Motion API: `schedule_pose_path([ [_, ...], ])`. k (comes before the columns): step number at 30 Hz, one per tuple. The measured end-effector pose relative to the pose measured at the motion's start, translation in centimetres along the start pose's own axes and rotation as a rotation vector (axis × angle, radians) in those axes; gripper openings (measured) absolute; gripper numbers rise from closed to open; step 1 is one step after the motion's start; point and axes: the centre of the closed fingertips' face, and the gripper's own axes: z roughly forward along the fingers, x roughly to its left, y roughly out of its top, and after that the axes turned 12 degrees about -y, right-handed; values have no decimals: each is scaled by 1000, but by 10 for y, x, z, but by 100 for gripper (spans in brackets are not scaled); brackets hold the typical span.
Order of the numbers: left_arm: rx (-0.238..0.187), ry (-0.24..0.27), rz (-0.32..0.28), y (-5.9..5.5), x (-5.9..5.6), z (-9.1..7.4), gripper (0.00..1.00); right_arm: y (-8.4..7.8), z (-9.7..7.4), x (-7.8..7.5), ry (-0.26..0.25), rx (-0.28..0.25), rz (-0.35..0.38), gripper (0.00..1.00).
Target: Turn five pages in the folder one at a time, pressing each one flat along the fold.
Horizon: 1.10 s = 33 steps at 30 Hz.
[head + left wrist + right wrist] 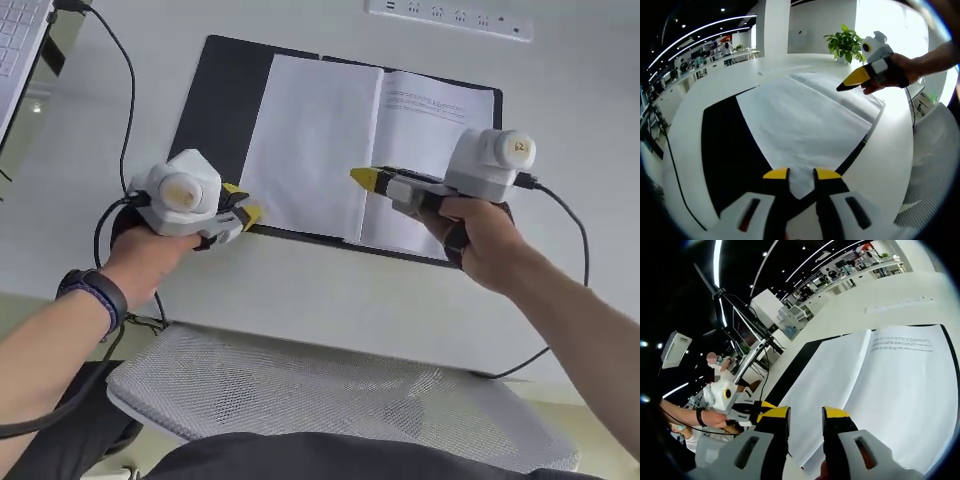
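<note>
on the right page [445,140] of the folder [215,100], printed lines [430,99] are illegible.

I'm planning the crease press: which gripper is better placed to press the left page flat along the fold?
Right, likely. The right gripper hovers over the fold of the folder, tips pointing at it. The left gripper sits away at the left page's lower outer corner.
</note>
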Motion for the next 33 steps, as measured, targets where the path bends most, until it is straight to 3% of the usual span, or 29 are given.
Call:
schedule_pose_path([
  [11, -9, 4, -20, 1, 4, 2, 18, 38, 16, -22, -2, -27, -33, 18],
  [15, -8, 6, -25, 1, 5, 3, 18, 45, 27, -30, -4, -25, -33, 17],
  [19, -12, 9, -36, 2, 6, 3, 17, 45, 36, -34, -1, -25, -12, 14],
  [25, -9, 13, -45, 2, 6, 3, 16, 28, 47, -39, 11, 12, 5, 2],
  [28, -5, 12, -43, 2, 6, 3, 16, 17, 51, -47, -16, 38, 19, 0],
  [30, -4, 12, -46, 2, 6, 3, 16, 22, 50, -46, 0, 19, 86, 0],
  [33, -16, 14, -68, 3, 8, 2, 14, 22, 48, -47, 8, 17, 81, 0],
])
